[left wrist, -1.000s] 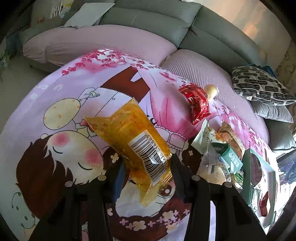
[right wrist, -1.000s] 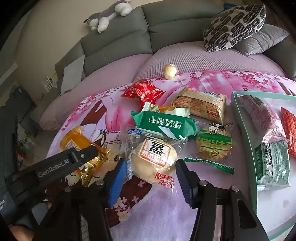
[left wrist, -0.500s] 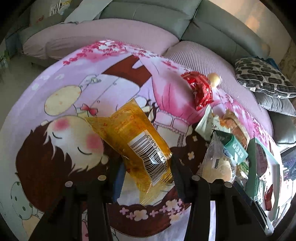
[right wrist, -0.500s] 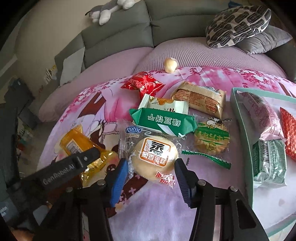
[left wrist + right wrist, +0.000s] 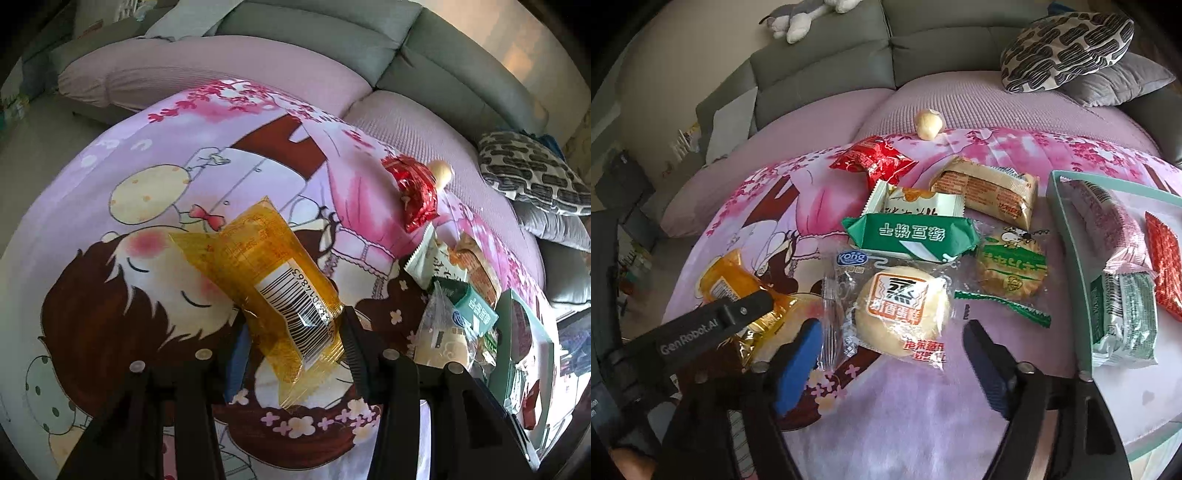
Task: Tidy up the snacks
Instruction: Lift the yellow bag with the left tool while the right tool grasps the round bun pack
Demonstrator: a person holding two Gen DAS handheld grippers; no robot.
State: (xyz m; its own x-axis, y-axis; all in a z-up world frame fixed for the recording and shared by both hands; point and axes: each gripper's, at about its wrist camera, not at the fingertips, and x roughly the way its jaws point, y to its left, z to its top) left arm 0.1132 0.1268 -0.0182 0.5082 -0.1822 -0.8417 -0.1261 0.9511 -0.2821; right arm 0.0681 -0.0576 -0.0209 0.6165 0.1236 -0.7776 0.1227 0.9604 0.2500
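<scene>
My left gripper (image 5: 291, 332) is shut on a yellow-orange snack packet (image 5: 266, 280) with a barcode, held just above the cartoon blanket (image 5: 147, 206). The right wrist view shows that gripper (image 5: 720, 321) and its packet (image 5: 727, 284) at the left. My right gripper (image 5: 892, 332) has its jaws opening wide. A clear packet with a round pale cake (image 5: 901, 306) lies on the blanket between and just ahead of its fingertips, and the pads do not press on it. A teal tray (image 5: 1067, 258) at the right holds a few packets.
Beyond the cake lie a green packet (image 5: 912, 236), a white-green packet (image 5: 916, 199), a tan biscuit pack (image 5: 986, 192), a red packet (image 5: 875, 162), a round green cracker pack (image 5: 1012, 269) and a small pale ball (image 5: 929, 123). A grey sofa with cushions (image 5: 1067, 48) stands behind.
The right gripper's jaws have spread much wider around the cake packet. The left gripper keeps its hold on the yellow packet and has barely shifted.
</scene>
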